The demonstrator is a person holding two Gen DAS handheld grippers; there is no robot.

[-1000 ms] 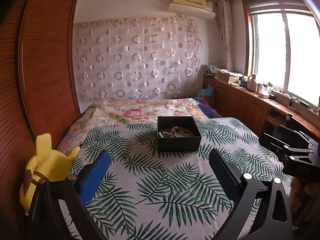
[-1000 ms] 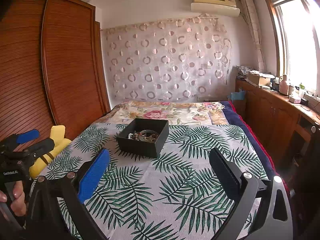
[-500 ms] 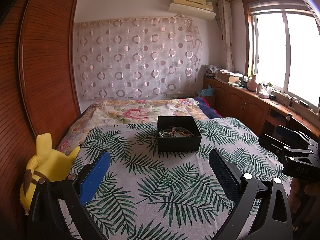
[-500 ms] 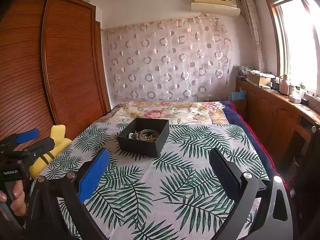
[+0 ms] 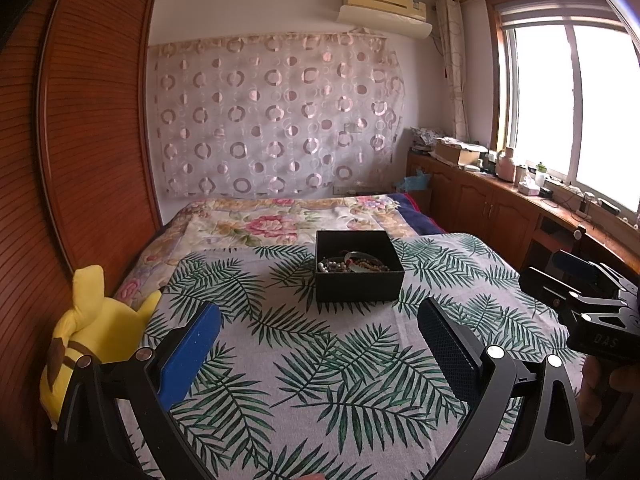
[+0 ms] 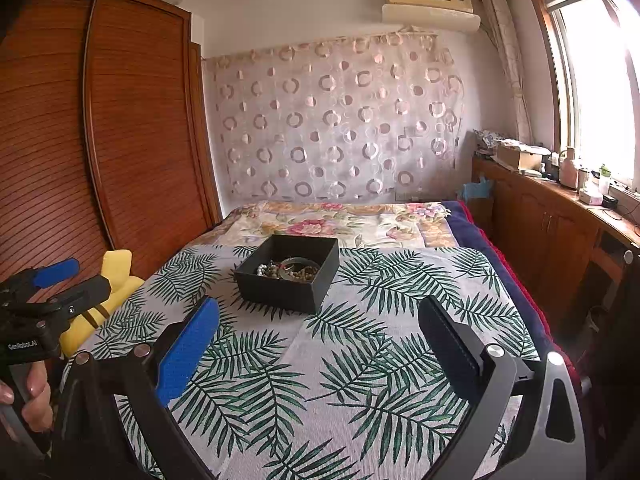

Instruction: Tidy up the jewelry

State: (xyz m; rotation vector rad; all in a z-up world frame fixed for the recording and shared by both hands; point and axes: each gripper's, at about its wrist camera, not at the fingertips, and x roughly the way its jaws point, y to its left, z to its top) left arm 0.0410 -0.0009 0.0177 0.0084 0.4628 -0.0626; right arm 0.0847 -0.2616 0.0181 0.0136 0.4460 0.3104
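A big bed [image 5: 344,364] fills the room. A gray cover with green leaf prints [image 6: 360,364] lies over its near part, and a flowery blanket [image 5: 280,220] lies farther back. A brown wooden wardrobe [image 6: 132,128] stands on the left. A pale curtain with ring shapes [image 5: 276,120] hangs on the back wall, with an air conditioner [image 5: 384,4] above it. A bright window [image 5: 572,96] is on the right, over a long wooden tabletop [image 6: 580,204] with small things on it.

The left gripper [image 5: 320,344] hovers low over the leaf cover. Its jaws are spread wide with nothing between them. The right gripper [image 6: 320,344] hovers beside it, also with jaws wide apart and nothing in them. Each shows at the edge of the other's view, held by a hand [image 6: 32,396].

A black box [image 5: 357,266] sits on the leaf cover, ahead of both grippers and apart from them. The jewelry [image 6: 290,271] lies inside it: beads and a round bangle, all in a heap.

A yellow plush toy [image 5: 92,332] lies at the left edge of the bed, next to the wardrobe. The cover between the grippers and the box shows only leaves.
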